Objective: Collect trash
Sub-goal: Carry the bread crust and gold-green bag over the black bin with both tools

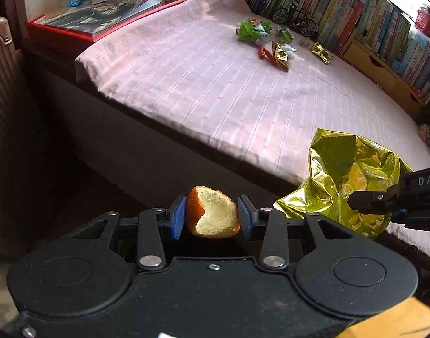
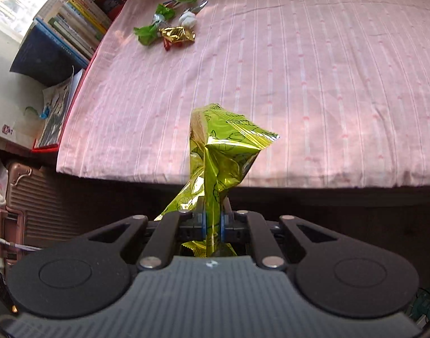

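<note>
Two pieces of trash are already in our grip. Nearest us, our left gripper (image 1: 212, 215) has its blue fingers (image 1: 177, 217) clamped on a chunk of orange peel (image 1: 212, 214), held off the edge of the bed (image 1: 186, 90). Just to its right, our right gripper (image 2: 213, 225) has its fingers pressed together on a crumpled gold-green foil bag (image 2: 217, 152), whose long axis runs straight out from the fingers, its open mouth toward the bed. In the left view the bag (image 1: 353, 177) sits beside and slightly ahead of the peel, so we judge the peel must travel rightward and forward to reach that mouth, if the bag is meant as the collector.

Farther off, well apart from both grippers, the remaining wrappers (image 1: 268, 42) lie clustered on the far side of the pink sheet: green ones (image 2: 155, 25), a gold one (image 2: 177, 35), something white (image 2: 187, 19). Behind them a row of books (image 1: 356, 14) lines the bed.
</note>
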A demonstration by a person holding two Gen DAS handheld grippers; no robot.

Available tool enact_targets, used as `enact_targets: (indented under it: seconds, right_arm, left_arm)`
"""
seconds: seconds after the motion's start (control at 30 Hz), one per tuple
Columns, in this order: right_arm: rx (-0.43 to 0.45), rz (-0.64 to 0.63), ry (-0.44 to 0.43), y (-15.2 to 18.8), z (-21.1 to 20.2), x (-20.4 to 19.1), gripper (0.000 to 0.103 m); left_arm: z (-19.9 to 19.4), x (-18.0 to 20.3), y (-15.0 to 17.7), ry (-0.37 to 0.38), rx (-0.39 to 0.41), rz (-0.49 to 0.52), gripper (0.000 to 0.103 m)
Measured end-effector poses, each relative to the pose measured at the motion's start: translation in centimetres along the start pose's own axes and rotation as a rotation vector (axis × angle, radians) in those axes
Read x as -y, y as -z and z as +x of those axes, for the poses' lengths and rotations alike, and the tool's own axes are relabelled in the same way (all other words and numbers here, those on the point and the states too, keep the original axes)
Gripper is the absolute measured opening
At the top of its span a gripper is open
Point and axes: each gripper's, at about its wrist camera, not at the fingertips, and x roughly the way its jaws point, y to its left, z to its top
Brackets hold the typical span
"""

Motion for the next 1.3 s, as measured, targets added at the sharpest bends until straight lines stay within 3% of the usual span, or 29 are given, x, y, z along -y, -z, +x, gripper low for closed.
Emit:
enact_targets:
  seconds: [0.17, 0.47, 0.83, 1.2, 1.27, 1.3]
  right_arm:
    - [-0.058, -0.091, 0.038, 3.7, 2.0, -1.2, 0.012]
    - [-0.183, -0.138, 0.068, 7.9, 7.3, -1.5, 0.011]
    - [-0.289, -0.23, 0.113, 10.3, 12.4, -2.8, 0.011]
    - [-0.383, -0.249, 0.155, 11.4, 17.0, -1.7, 0.012]
    - [-0.394, -0.257, 0.151, 11.3, 17.8, -1.8, 0.018]
    - [-0.395, -0.262, 0.159, 11.4, 18.1, -1.9, 0.03]
  left_arm:
    - [1.2, -2.2, 2.7, -0.001, -0.053, -0.027, 0.037]
    - [5.2, -4.3, 7.2, 0.005, -0.161, -0.043, 0.038]
    - [9.3, -6.1, 9.4, -0.018, -0.238, -0.071, 0.039]
    - [12.7, -5.0, 10.3, -0.048, -0.286, -0.024, 0.042]
    - [13.1, -4.8, 10.3, -0.057, -0.28, -0.011, 0.047]
    - [12.8, -5.0, 10.6, -0.062, -0.277, -0.008, 0.05]
